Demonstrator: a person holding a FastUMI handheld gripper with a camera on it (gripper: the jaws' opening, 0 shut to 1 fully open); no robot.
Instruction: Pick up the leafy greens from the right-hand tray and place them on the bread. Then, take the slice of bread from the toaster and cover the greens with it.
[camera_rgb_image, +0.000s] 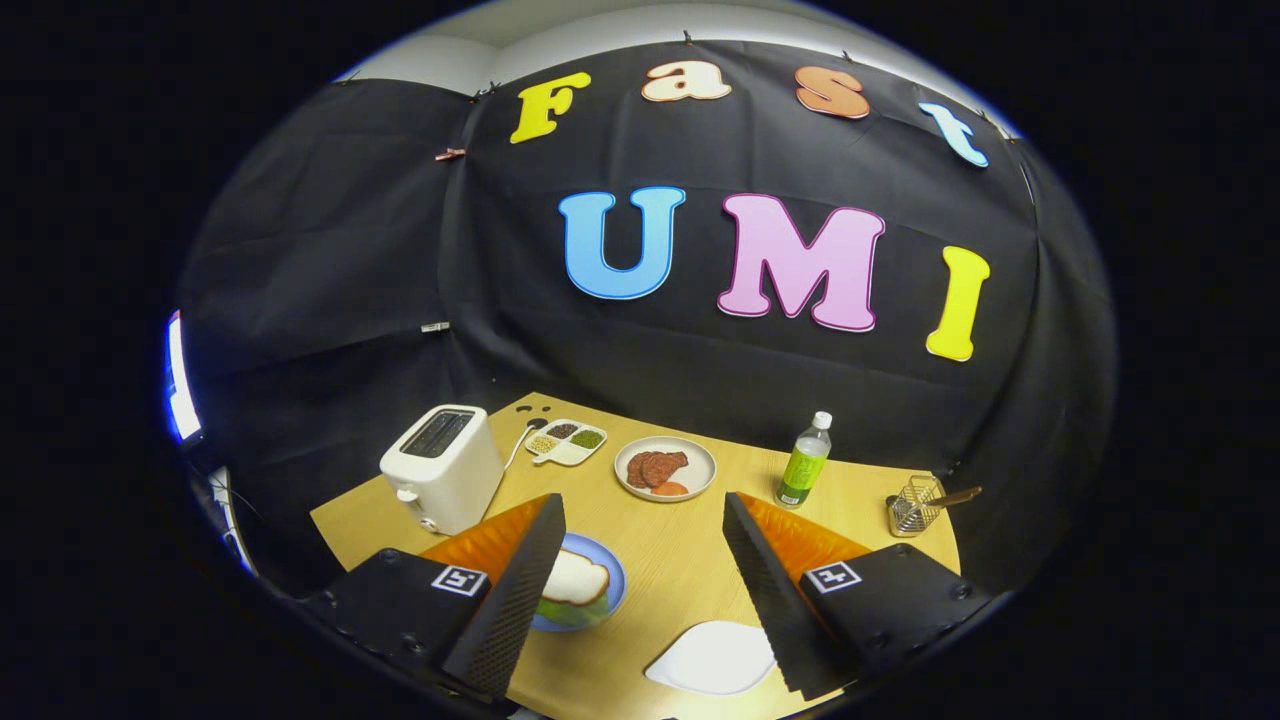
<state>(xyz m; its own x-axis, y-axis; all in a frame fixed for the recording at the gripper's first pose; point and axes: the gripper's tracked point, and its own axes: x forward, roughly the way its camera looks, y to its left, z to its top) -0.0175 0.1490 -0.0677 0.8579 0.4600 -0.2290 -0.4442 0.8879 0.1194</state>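
My gripper (640, 575) hangs open above the wooden table (680, 540), with nothing between its fingers. A blue plate (612, 575) lies just inside the left finger and is partly hidden by it. On that plate a slice of bread (575, 580) rests on top of leafy greens (570, 610). The white toaster (442, 465) stands beyond the left finger, its dark slots facing up. A white tray (712, 660) lies bare between the fingers, close to the right one.
Further back stand a white plate (665, 467) with reddish slices, a small divided dish (566, 441) of seeds, a green-labelled bottle (803, 462) and a wire basket (915, 506) with a utensil. The table's front edge runs just below the fingers.
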